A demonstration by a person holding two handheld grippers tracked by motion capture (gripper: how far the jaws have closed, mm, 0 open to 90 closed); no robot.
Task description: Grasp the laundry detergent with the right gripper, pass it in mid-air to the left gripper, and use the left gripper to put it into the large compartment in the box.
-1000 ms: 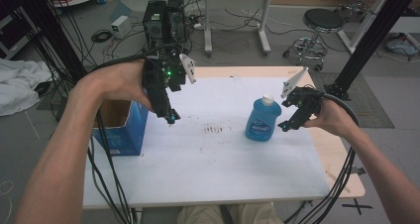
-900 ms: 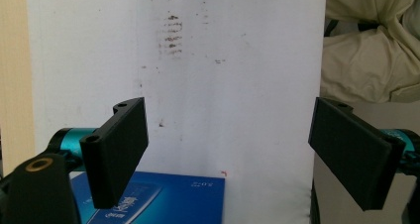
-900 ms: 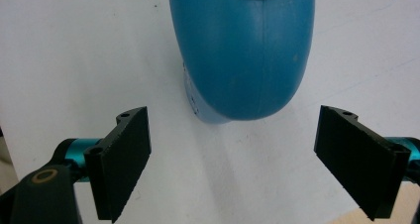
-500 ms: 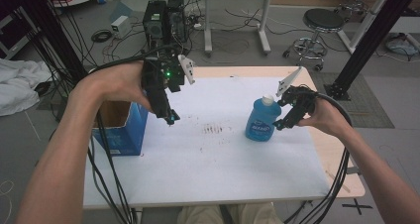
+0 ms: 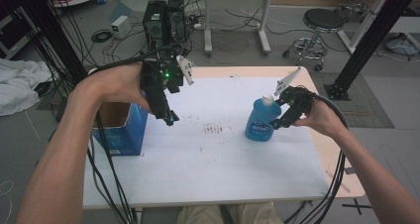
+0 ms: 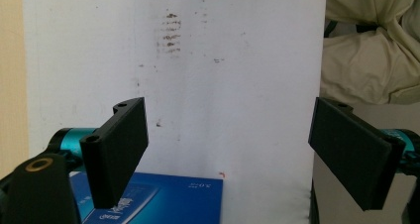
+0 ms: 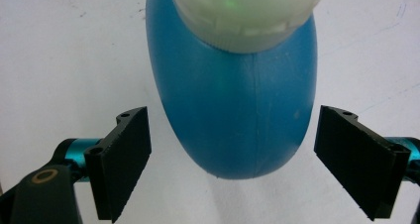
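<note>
The left gripper [image 5: 167, 116] is held in the air above the white bench [image 5: 198, 164], its fingers [image 6: 119, 149] spread wide with nothing between them; below them, in the left gripper view, lies a corner of the blue box [image 6: 163, 199], and past their tips are some brown marks [image 5: 214, 129] on the bench surface. This gripper seems to wait and has no part in the present step. To the right, the blue bottle [image 5: 260, 122] stands upright on the bench with its white cap [image 7: 247, 11] on top. The right gripper [image 5: 278, 117] is at the bottle's side, and its fingers [image 7: 121, 159] are released, one on each side of the blue body with a clear gap to it (nothing touches yet). I judge that the step in hand is the approach for a grasp of the bottle. The next move calls for the fingers to go a little further around the body and then to close evenly, so the bottle is not pushed over.
</note>
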